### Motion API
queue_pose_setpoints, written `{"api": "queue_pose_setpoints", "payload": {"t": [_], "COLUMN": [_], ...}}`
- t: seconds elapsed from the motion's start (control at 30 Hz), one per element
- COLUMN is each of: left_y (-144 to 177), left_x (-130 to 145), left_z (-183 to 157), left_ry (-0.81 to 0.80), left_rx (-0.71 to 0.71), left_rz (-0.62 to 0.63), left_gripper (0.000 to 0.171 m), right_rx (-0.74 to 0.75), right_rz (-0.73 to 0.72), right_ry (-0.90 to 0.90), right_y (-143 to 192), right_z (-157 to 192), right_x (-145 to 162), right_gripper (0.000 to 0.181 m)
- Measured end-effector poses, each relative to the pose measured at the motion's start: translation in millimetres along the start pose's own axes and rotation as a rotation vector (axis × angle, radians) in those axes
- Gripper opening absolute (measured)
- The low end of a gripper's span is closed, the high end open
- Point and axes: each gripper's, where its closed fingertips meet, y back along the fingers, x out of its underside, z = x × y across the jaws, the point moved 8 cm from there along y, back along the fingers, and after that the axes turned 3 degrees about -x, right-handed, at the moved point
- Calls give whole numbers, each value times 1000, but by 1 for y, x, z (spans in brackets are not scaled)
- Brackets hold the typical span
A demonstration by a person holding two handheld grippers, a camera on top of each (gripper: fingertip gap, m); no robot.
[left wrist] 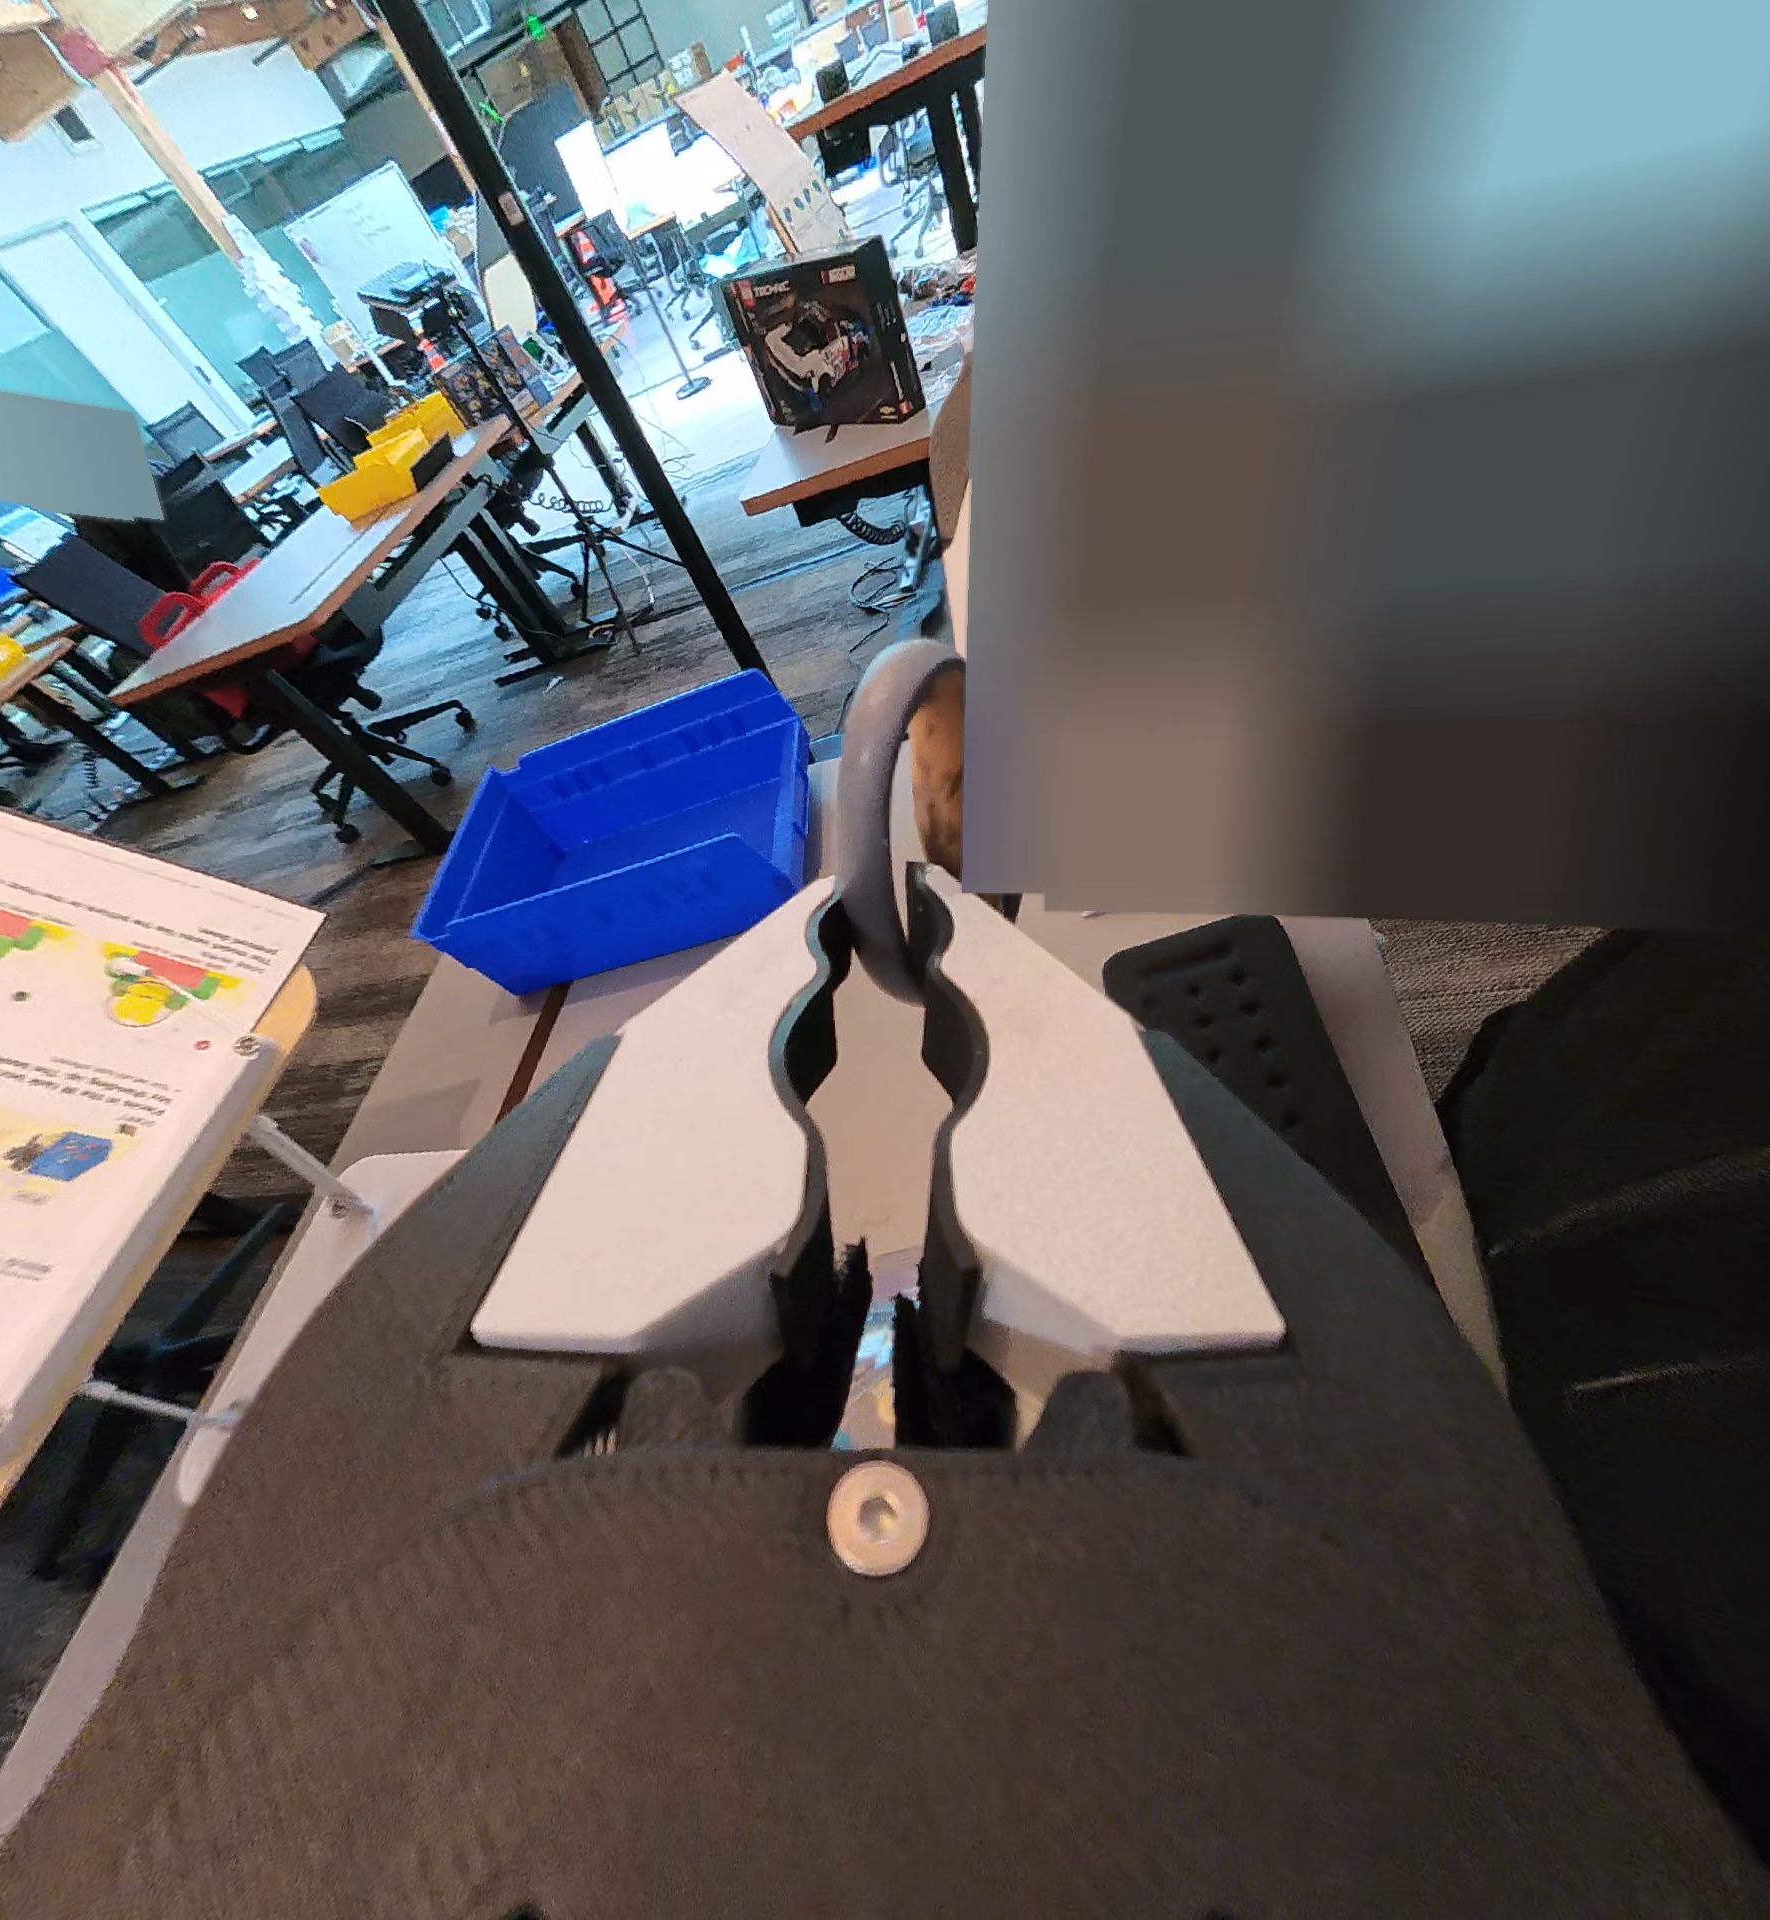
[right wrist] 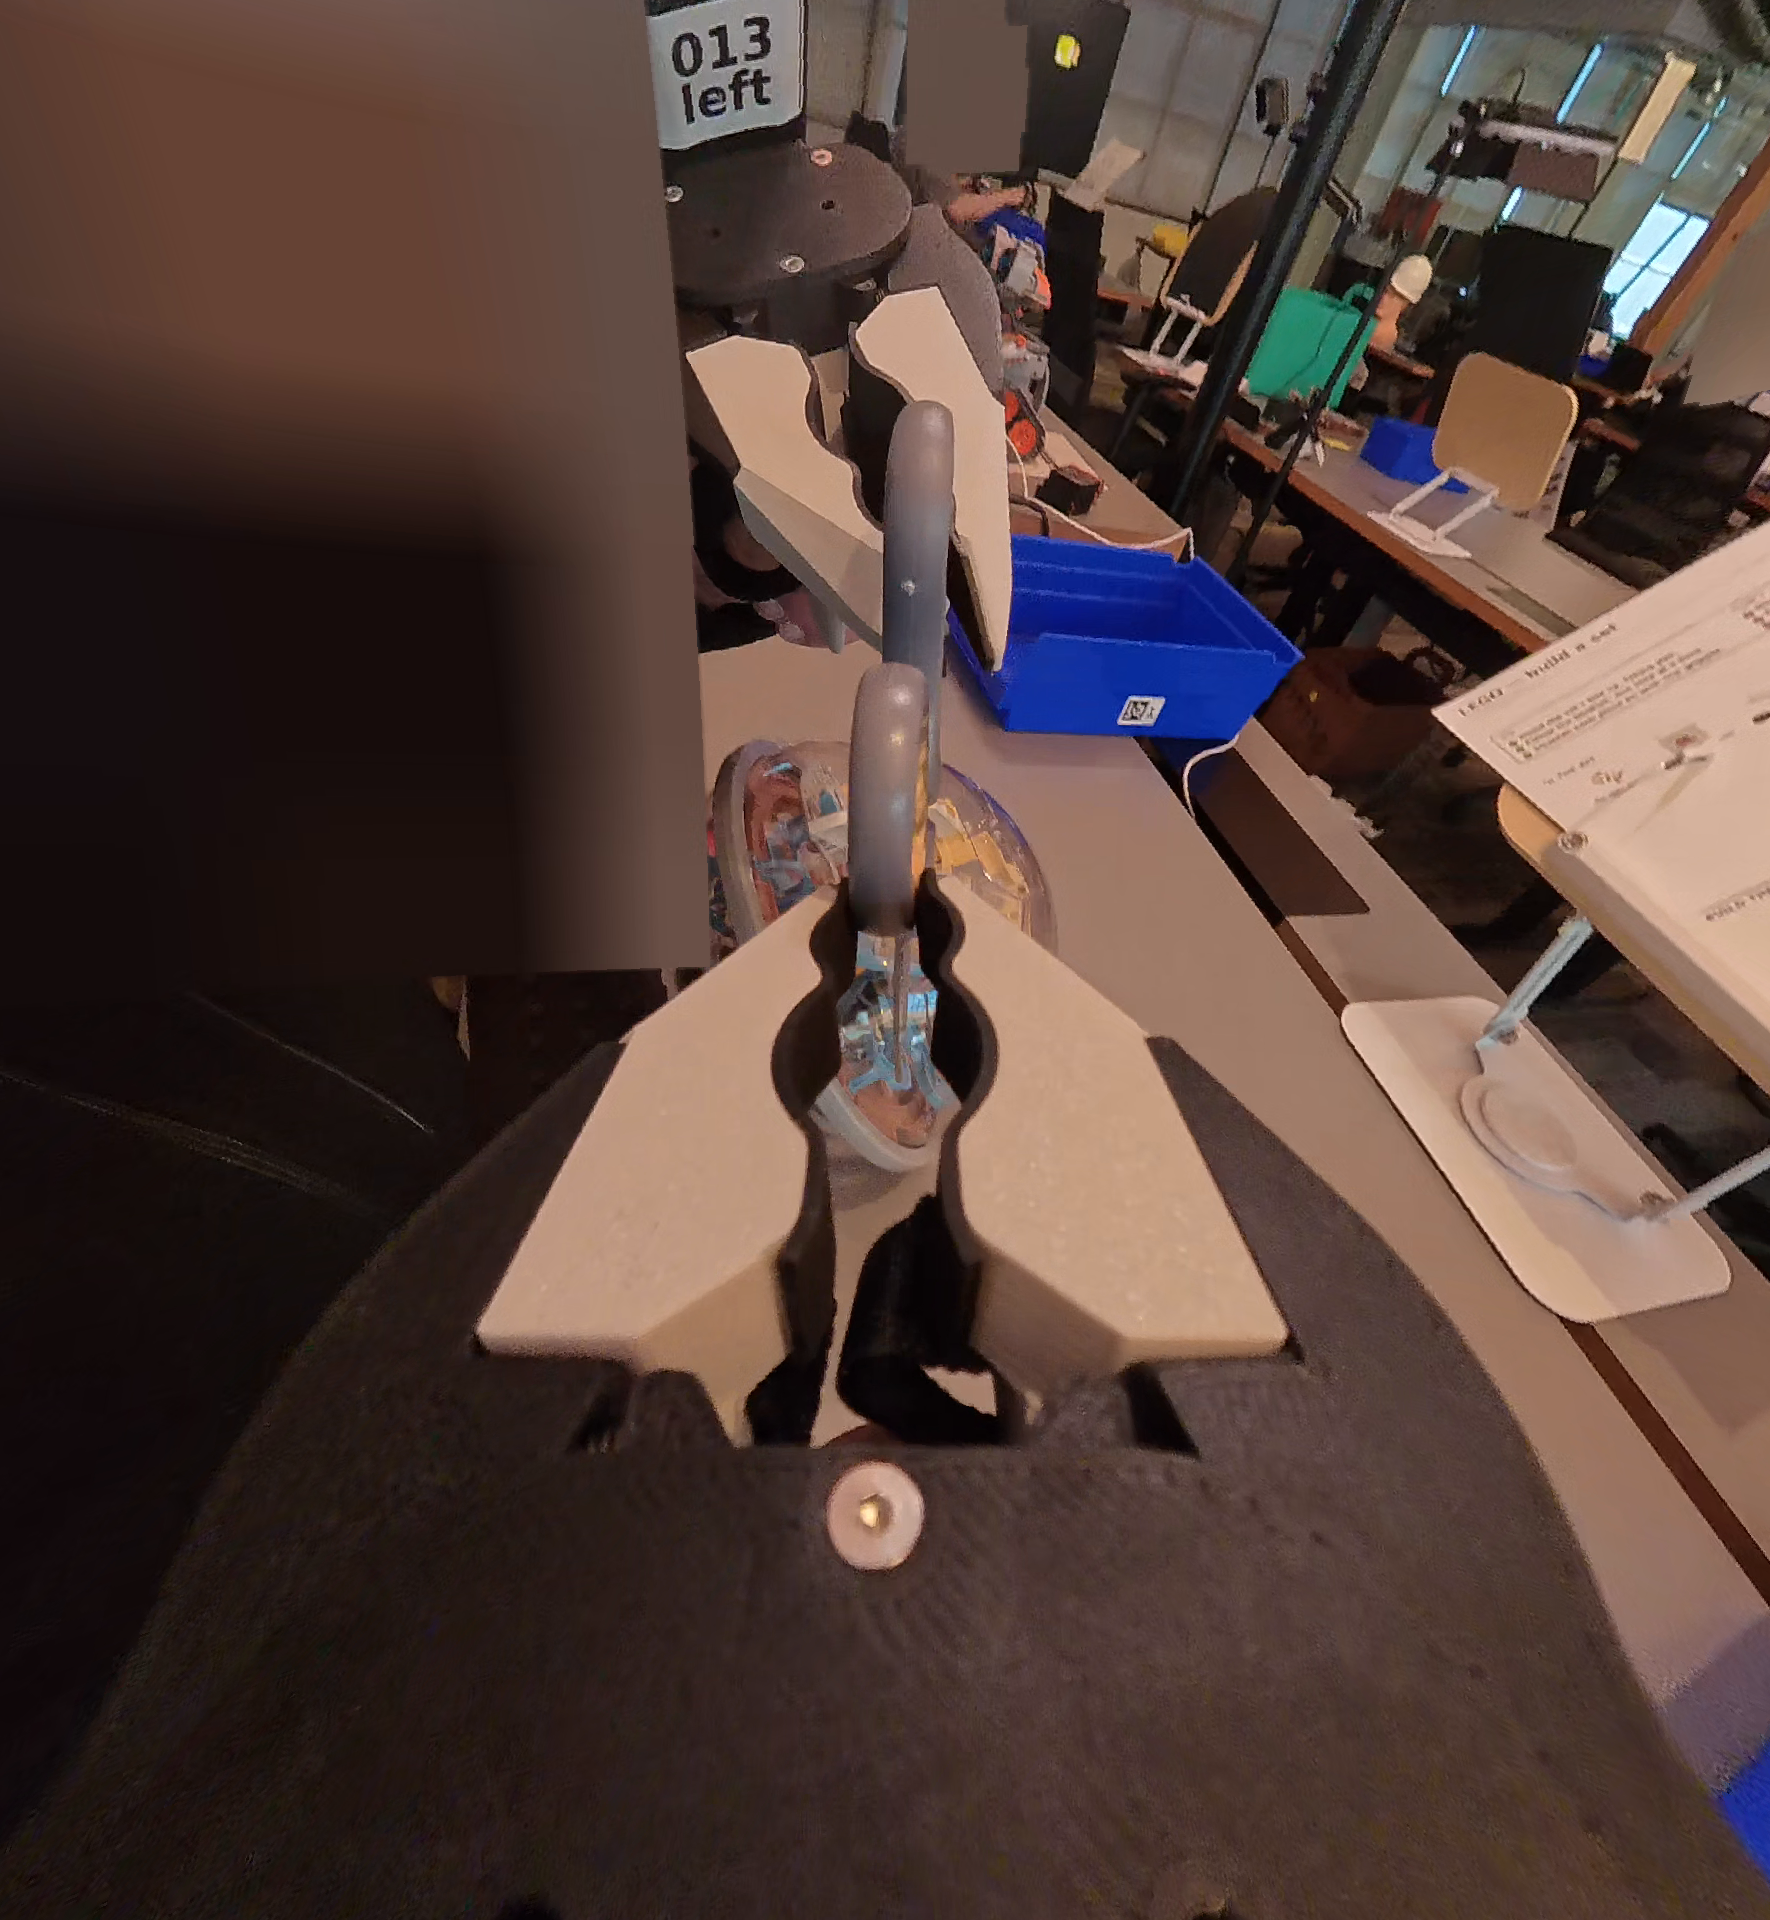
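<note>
My left gripper [left wrist: 881, 920] is shut on a grey loop handle [left wrist: 873, 790] that curves up from between its fingertips. In the right wrist view my right gripper [right wrist: 886, 909] is shut on a second grey loop handle [right wrist: 889, 790]. Just beyond it the left gripper [right wrist: 920, 623] comes down from above, closed on the upper grey loop [right wrist: 919, 488]. The two loops look joined, like the handles of one pair of scissors. A clear plastic pouch of small coloured parts [right wrist: 787, 842] lies on the grey table [right wrist: 1120, 894] under both grippers.
A blue bin [left wrist: 632, 842] [right wrist: 1120, 634] sits at the table's far edge. An instruction sheet on a white stand [right wrist: 1639, 790] [left wrist: 81, 1039] stands beside the table. A black perforated strap [left wrist: 1234, 997] lies right of my left gripper. Office desks and chairs stand behind.
</note>
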Motion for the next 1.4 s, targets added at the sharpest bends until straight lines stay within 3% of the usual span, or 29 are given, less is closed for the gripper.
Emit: {"api": "queue_pose_setpoints", "payload": {"t": [0.23,0.4,0.57,0.73,0.93,1.1,1.4], "left_y": [36,58,68,61,49,28,0], "left_x": [-8,-15,2,30,41,55,52], "left_z": [-10,19,56,74,85,83,77], "left_ry": [6,87,207,320,409,434,424], "left_rx": [-108,-125,-143,-111,-48,-26,41], "left_rz": [-11,-41,-105,-101,-209,-204,-207], "left_gripper": [6,6,6,5,5,5,6], "right_rx": [-75,-108,-121,-148,-158,-152,-118], "right_rz": [-53,-26,80,216,264,346,377], "right_ry": [33,6,4,-38,-29,-15,-17], "right_y": [-20,-37,-60,-80,-72,-66,-39], "right_z": [6,-14,-45,-67,-80,-84,-79], "right_x": [-22,-52,-72,-60,-71,-60,-49], "right_gripper": [8,8,8,8,8,8,8]}}
